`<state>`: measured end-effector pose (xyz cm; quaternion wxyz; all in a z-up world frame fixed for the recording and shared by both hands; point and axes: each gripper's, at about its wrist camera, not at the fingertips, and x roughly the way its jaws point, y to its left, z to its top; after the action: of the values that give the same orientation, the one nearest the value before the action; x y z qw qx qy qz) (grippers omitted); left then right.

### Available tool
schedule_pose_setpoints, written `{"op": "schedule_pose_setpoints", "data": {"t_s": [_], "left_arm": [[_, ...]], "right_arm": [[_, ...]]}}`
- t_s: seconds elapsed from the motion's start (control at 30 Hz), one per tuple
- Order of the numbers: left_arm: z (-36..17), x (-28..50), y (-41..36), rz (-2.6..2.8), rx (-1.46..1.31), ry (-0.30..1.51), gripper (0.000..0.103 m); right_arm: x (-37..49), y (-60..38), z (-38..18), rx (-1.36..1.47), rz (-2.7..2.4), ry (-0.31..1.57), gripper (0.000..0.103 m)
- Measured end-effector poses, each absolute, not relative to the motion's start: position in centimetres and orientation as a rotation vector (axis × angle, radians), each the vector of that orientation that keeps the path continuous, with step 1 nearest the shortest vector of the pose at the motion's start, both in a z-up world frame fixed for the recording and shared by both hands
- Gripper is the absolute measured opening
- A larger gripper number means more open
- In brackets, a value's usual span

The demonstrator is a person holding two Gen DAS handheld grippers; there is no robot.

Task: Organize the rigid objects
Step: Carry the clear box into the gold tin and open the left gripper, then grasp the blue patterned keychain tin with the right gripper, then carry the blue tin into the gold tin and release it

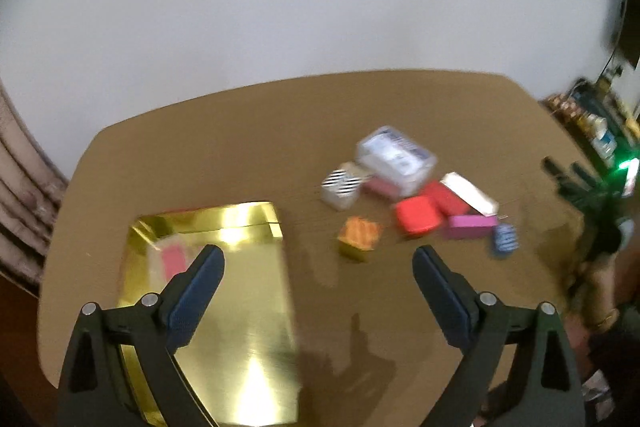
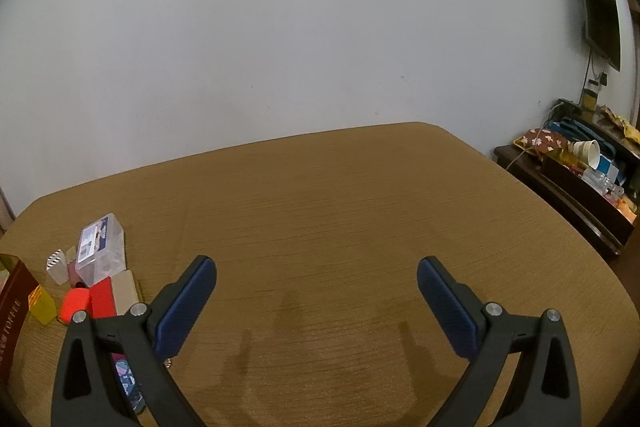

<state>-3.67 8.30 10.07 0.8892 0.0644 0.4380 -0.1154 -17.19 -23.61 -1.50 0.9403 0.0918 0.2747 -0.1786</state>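
I am looking along the left tongs (image 1: pixel 318 259), which are standing wide apart with nothing between the blue pads (image 1: pixel 200 291). Starting at the left, the gold tray (image 1: pixel 240 307) is lying flat on the counter (image 1: pixel 240 147), and a pink box (image 1: pixel 174 259) is already sitting near its far left corner, just beyond my left pad; I judge it is there because the tray is serving as the collection spot. Moving right, the unsorted pile is waiting on the bare counter: a striped silver box (image 1: pixel 340 189), an orange box (image 1: pixel 358 237) nearest the tray, a clear plastic case (image 1: pixel 396 157) resting over a pink block (image 1: pixel 382 187), a red box (image 1: pixel 418 215), a magenta bar (image 1: pixel 472 227), a white box (image 1: pixel 470 195) and a small blue patterned piece (image 1: pixel 505 239). The view is blurring, so finer labels are escaping me.

Further right, I am keeping the right tongs (image 2: pixel 316 291) open and empty too, hovering over clear counter (image 2: pixel 340 207), well apart from the pile, which is showing at that view's left edge. I judge this is keeping it out of the left tongs' way. About 8 pieces are awaiting sorting.
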Motion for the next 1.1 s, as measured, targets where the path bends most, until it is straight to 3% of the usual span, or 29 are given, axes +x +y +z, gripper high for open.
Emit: {"op": "schedule_pose_setpoints", "data": {"t_s": [0.3,0.6,0.77,0.9,0.97,1.0,1.07,1.1], "left_arm": [[7.7,-11.7,6.6,-0.178,-0.032,0.939,0.094],[2.5,-15.7,8.3,-0.140,-0.142,1.080,0.094],[1.2,-15.8,10.0,-0.141,-0.215,1.121,0.094],[1.1,-16.2,10.4,-0.151,-0.238,1.118,0.094],[1.0,-16.2,10.4,-0.157,-0.234,1.119,0.094],[1.0,-16.3,10.3,-0.161,-0.231,1.116,0.094],[0.9,-16.5,10.0,-0.167,-0.221,1.116,0.094],[1.0,-16.5,9.9,-0.170,-0.215,1.117,0.094]], "right_arm": [[-19.9,-18.1,-1.1,0.078,0.102,0.689,0.103],[-17.4,-13.6,-2.3,-0.059,0.200,0.829,0.102],[-15.9,-12.8,-3.8,0.028,0.108,0.937,0.077],[-15.1,-12.3,-4.6,0.080,0.057,0.976,0.069],[-14.6,-12.2,-5.2,0.093,0.027,1.002,0.055],[-14.2,-12.1,-5.5,0.101,0.014,1.018,0.054],[-14.2,-11.9,-5.4,0.080,-0.012,1.018,0.042],[-14.3,-12.1,-5.2,0.080,-0.018,1.024,0.042]]}}
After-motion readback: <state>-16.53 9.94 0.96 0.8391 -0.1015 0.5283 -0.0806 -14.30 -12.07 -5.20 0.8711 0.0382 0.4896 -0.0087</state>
